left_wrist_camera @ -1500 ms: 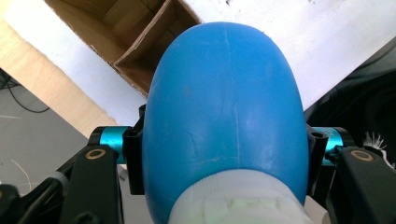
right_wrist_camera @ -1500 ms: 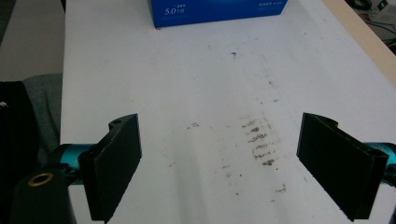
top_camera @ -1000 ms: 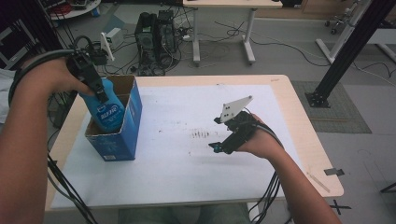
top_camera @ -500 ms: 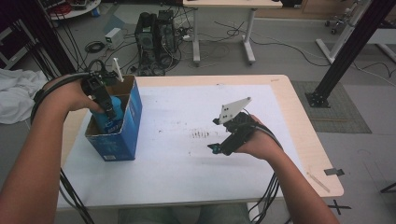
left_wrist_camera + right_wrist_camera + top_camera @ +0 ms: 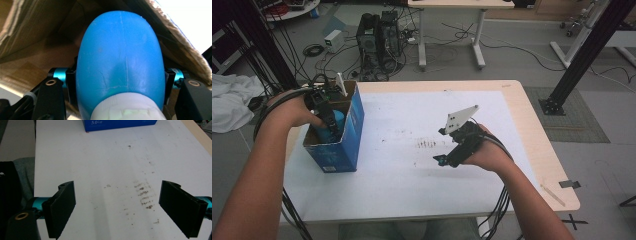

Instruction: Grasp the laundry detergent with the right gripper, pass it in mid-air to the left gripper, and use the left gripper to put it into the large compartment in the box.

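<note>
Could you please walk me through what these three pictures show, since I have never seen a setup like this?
No robot arm is at work here: a person holds a two-jaw gripper in each hand. The high view comes from a fixed camera above the table, whose top is white. The other two pictures come from small cameras riding on the grippers, looking along their black jaws.

On the table stands an open blue cardboard box. The left gripper reaches down into it, clamped on a blue plastic bottle with a white cap; its own view shows the jaws pressed against the bottle's sides, with the box's brown inner walls around it.

The right gripper rests near the middle of the table, jaws wide open and holding nothing. Its view shows dark smudges on the white surface.
</note>
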